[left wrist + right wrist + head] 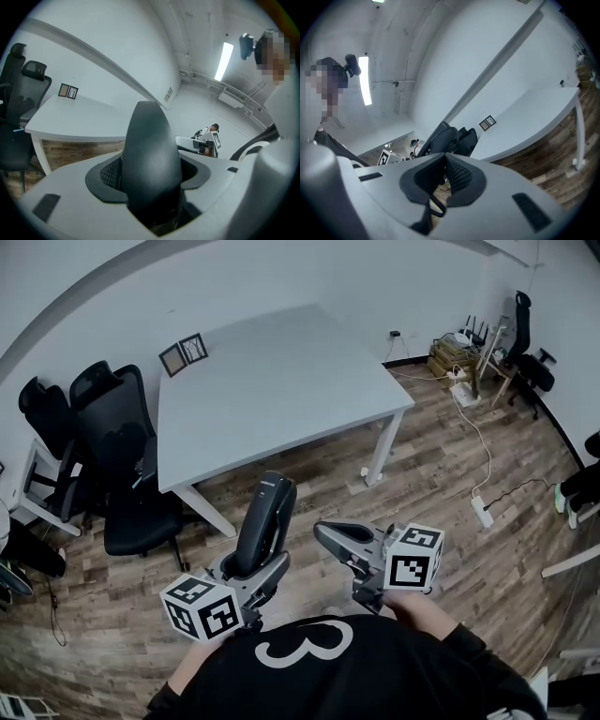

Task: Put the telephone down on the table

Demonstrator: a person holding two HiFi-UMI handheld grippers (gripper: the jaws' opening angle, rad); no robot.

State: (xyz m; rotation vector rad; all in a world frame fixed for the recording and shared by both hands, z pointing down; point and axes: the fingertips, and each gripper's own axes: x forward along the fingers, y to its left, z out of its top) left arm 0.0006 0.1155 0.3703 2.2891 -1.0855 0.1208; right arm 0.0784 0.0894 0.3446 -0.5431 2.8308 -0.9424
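Note:
A black telephone handset [265, 521] stands upright between the jaws of my left gripper [255, 570], which is shut on its lower part. In the left gripper view the handset [150, 150] fills the middle, wedged between the dark pads. My right gripper [325, 533] hovers just right of it over the wooden floor, jaws close together. In the right gripper view a black coiled cord [435, 202] runs down between the pads of my right gripper [443, 174]. The white table [281, 381] lies ahead, beyond both grippers. No telephone base is in view.
Two small picture frames [184, 353] stand at the table's far left corner. Black office chairs [122, 474] crowd the table's left side. A white cable with a power strip [481, 510] trails over the floor at right, with boxes and a chair [517, 343] in the far corner.

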